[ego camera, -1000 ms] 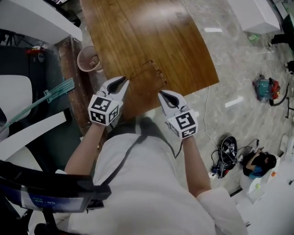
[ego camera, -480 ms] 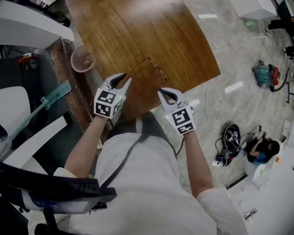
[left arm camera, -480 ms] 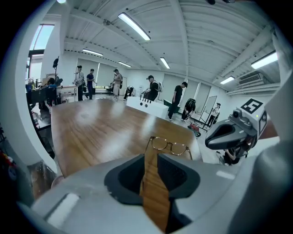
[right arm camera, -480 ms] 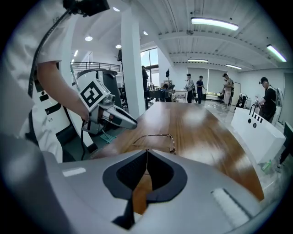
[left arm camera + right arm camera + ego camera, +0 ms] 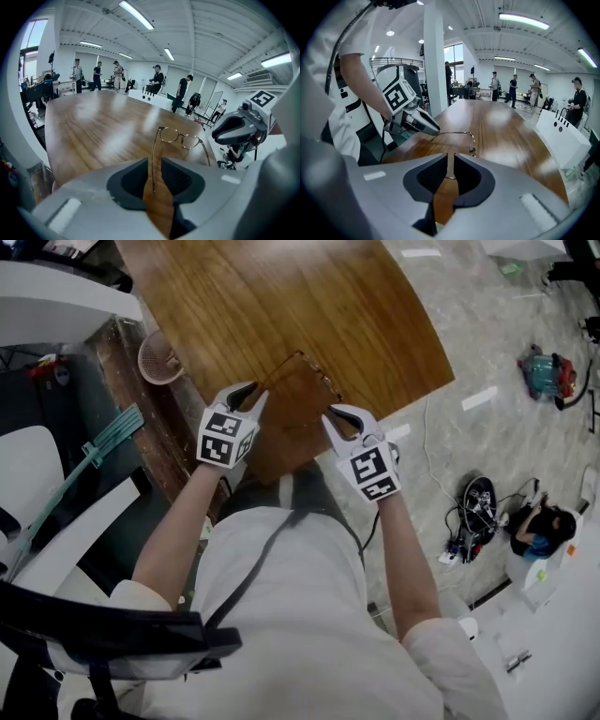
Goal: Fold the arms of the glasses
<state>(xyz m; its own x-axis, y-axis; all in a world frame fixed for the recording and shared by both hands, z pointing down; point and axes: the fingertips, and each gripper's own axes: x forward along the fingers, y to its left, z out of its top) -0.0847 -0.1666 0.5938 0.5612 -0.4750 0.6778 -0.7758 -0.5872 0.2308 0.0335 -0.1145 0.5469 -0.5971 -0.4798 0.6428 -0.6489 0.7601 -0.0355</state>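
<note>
Right gripper (image 5: 334, 416): jaws have just been cracking open. One temple tip of the thin gold wire-frame glasses (image 5: 315, 374) sits in the slot with the pads no longer biting it, so it's released, barely. Left gripper (image 5: 251, 391): jaws also a narrow slit apart, the other temple tip in the gap with wood showing beside it. I read that one as loose too, not clamped.

Change vs a second ago: in the head view both grippers sit lower and the glasses came down with them onto the brown wooden table (image 5: 309, 296). They look parked on the wood, but I can't confirm full contact. My read: set-down is finishing and the fold itself hasn't started, since both temples are spread fully open.

Position: the glasses are at the centre of the head view, close to the table's near edge. The lens front runs diagonally just up-frame of both grippers, and each temple trails back down-frame into one gripper's slot. In the left gripper view the lenses are just beyond the jaws, slightly right of centre. In the right gripper view the front sits just above the jaws at centre.
</note>
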